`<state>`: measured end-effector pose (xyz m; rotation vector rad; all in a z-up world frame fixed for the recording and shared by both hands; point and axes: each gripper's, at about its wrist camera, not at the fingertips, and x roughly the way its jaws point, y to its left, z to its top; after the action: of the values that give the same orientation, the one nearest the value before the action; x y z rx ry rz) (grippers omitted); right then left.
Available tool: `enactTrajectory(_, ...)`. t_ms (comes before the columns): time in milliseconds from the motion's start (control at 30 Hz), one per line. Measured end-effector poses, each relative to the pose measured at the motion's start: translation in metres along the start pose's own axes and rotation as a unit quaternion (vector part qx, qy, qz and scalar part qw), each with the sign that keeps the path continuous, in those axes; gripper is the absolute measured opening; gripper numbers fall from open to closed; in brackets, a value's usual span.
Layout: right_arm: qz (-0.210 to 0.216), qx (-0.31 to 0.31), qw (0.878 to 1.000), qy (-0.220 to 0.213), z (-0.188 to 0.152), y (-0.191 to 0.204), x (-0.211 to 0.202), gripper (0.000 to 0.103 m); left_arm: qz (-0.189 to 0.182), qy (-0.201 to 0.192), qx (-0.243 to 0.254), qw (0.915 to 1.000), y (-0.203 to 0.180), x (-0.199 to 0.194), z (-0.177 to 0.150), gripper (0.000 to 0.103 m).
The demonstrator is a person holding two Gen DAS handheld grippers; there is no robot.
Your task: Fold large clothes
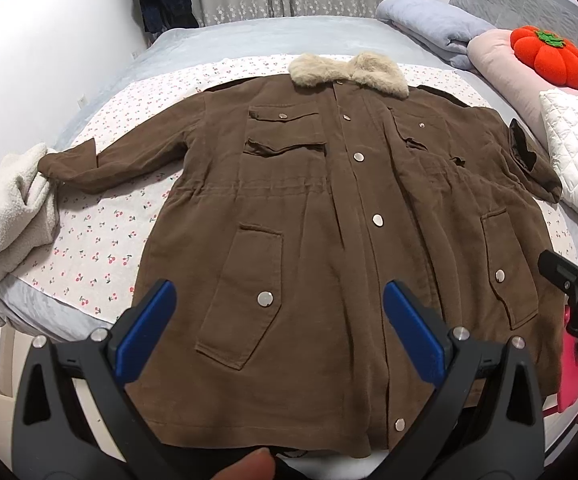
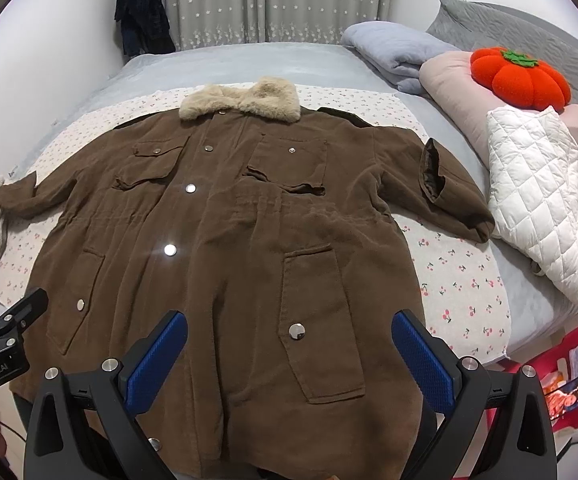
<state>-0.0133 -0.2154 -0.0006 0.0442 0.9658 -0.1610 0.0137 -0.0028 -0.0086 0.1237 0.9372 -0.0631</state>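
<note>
Left gripper hovering over the hem w/ blue pads wide apart, gripping nothing; a fingertip showing at the bottom edge. Right gripper hanging level beside it, jaws also spread wide, empty. Brown coat lying flat, front up, on the cherry-print sheet, sleeves out to both sides, fur collar at the far end. Behind: pumpkin cushion on pillows

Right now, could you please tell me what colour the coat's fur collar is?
Beige; the fur collar shows best in the right wrist view.
</note>
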Motion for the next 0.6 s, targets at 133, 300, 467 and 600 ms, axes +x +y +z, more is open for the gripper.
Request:
enactTrajectory(133, 0.001, -0.003, 1.000, 0.001, 0.0007, 0.0027, 0.0002, 0.103, 0.001, 0.001, 0.000, 1.0000, 0.0013, 0.0010, 0.0002, 0.103)
enactTrajectory(300, 0.002, -0.007, 1.000, 0.002, 0.0008, 0.0050, 0.0010, 0.103, 0.001, 0.001, 0.000, 1.0000, 0.0013, 0.0010, 0.0001, 0.103)
enactTrajectory(467, 0.003, -0.009, 1.000, 0.003, 0.0012, 0.0060, 0.0021, 0.103, 0.002, 0.003, -0.002, 1.0000, 0.0049, 0.0039, -0.0005, 0.103)
enactTrajectory(600, 0.001, -0.009, 1.000, 0.003, 0.0008, 0.0061, 0.0024, 0.103, 0.004, 0.002, -0.004, 1.0000, 0.0068, 0.0066, -0.0008, 0.103)
